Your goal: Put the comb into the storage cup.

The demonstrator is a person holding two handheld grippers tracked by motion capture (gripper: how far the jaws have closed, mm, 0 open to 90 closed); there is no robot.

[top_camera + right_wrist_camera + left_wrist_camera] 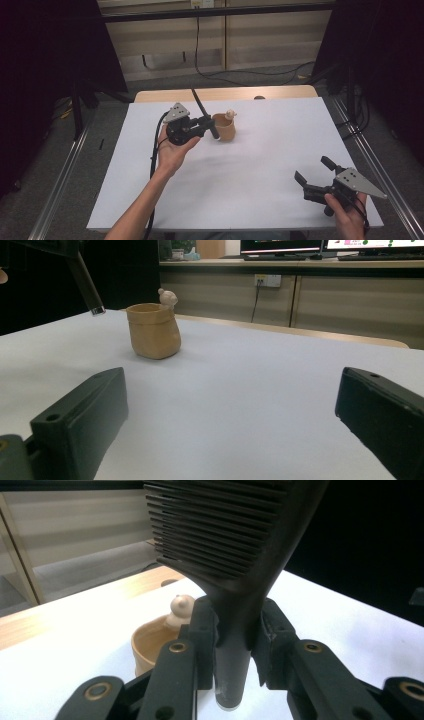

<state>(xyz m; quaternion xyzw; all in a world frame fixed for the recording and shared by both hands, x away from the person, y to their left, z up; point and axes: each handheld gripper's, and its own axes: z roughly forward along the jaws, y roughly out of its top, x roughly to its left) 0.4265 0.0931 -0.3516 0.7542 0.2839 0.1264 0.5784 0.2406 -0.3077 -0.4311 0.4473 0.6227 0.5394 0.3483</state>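
A black comb (225, 535) stands between the jaws of my left gripper (235, 630), which is shut on its handle, teeth end up. In the high view the left gripper (205, 125) hovers just left of a tan cup (225, 127) with a small bear figure (230, 114) on its rim, and the comb (200, 105) slants so its handle end hangs beside the cup. My right gripper (312, 172) is open near the table's front right, holding nothing. From the right gripper (235, 395) the cup (152, 332) stands far off, with the comb handle (85, 282) to its left.
The white tabletop (250, 165) has a bare wooden strip (165, 95) along its far edge. Metal rails (62, 175) run along both sides below the table. A black cable (240, 74) lies on the floor behind, in front of beige cabinets.
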